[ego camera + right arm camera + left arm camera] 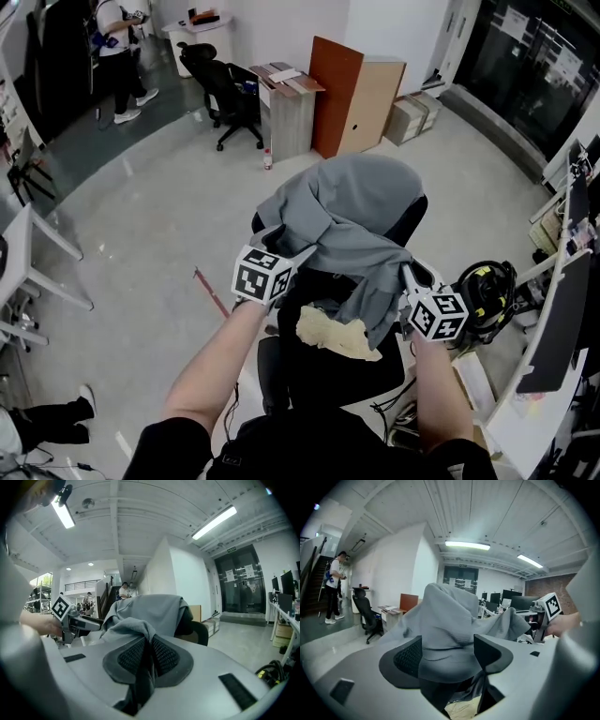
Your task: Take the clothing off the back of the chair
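Observation:
A grey garment is draped over the back of a black office chair right in front of me. My left gripper is at the garment's left edge; in the left gripper view its jaws stand wide apart, with a bulge of the grey cloth lying between them. My right gripper is at the garment's lower right edge. In the right gripper view it is shut on a fold of the cloth. A pale yellow cloth lies on the seat below.
A second black office chair, a desk, a wooden cabinet and cardboard boxes stand at the back. A person stands far left. A desk with monitors and a black-yellow headset are close on the right.

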`<state>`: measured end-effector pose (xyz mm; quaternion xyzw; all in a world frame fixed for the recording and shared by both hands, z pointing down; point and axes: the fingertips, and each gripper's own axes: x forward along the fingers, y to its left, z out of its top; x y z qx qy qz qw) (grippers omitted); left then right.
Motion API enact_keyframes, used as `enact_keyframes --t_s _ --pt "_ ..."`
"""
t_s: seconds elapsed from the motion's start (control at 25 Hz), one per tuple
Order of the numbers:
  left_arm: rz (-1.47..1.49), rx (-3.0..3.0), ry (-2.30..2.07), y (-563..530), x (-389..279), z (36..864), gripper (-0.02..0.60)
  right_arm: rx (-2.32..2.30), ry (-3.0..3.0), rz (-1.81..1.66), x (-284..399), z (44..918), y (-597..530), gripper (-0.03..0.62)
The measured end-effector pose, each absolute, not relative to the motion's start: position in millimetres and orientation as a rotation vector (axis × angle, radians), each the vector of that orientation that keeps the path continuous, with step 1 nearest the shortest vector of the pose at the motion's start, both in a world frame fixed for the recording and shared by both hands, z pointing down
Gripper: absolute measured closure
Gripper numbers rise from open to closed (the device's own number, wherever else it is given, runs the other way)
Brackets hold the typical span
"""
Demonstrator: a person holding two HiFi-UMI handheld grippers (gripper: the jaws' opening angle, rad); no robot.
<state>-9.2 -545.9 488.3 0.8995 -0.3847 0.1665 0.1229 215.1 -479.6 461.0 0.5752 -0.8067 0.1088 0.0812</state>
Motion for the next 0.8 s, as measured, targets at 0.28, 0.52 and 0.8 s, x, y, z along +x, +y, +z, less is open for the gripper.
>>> enact_keyframes --t_s 0.28,0.52,0.8 --pt "0.525 2.593 -1.204 -587 3 508 0.261 1.662 -2.447 0.285 236 459 -570 0.539" --pt "0.532 2.574 -1.257 -602 5 512 0.287 1.727 -2.425 0.402 244 477 -621 0.412" --pt "0.538 2.574 -1.306 -606 -7 511 0.394 1.721 -2.435 0.436 226 487 -643 0.391"
